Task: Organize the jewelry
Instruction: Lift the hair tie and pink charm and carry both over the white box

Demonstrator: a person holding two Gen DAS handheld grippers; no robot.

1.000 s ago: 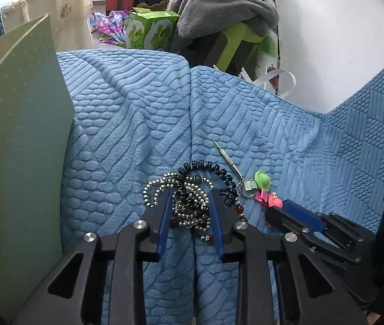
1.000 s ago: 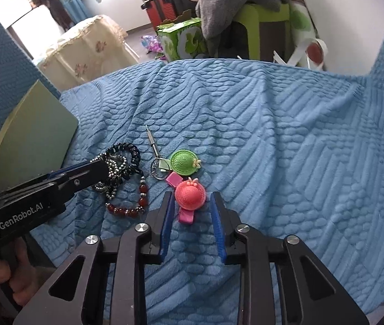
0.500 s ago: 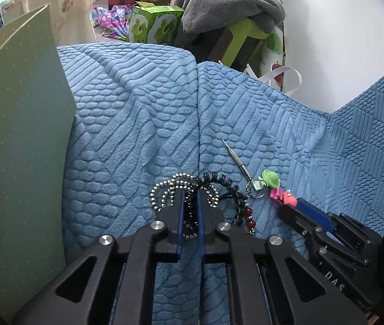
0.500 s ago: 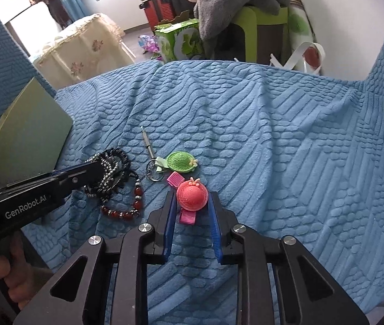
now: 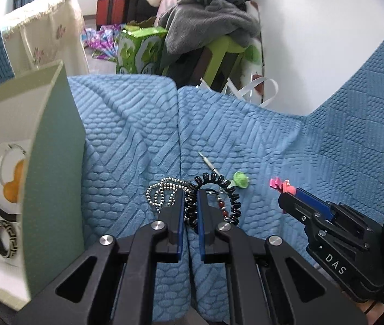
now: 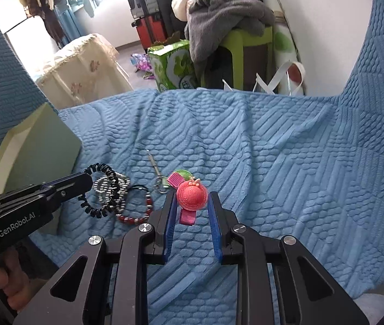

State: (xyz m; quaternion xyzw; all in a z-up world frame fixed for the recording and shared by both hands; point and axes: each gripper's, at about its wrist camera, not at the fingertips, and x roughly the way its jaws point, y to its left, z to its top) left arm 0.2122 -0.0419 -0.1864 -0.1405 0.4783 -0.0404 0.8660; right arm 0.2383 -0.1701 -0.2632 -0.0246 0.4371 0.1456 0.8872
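Note:
My left gripper point(image 5: 191, 200) is shut on a black coiled bracelet point(image 5: 232, 197) and lifts it above the blue sofa cover point(image 5: 273, 135); it also shows in the right wrist view point(image 6: 102, 189). A silver bead chain point(image 5: 162, 192) hangs with it. A red bead bracelet point(image 6: 135, 216) lies below. My right gripper point(image 6: 192, 203) is shut on a red hat hair clip point(image 6: 192, 196), held off the cover. A green hat clip point(image 5: 240, 178) and a small metal pin point(image 5: 209, 163) lie on the cover.
An open green box point(image 5: 53, 176) stands at the left, holding a patterned ring point(image 5: 5, 238) and a bangle with an orange piece point(image 5: 13, 178). A green stool with clothes point(image 5: 219, 27) and a green carton point(image 5: 137, 46) stand beyond the sofa.
My left gripper closed on the black coiled bracelet and lifted it with the silver chain. My right gripper closed on the red hat clip and raised it off the cover.

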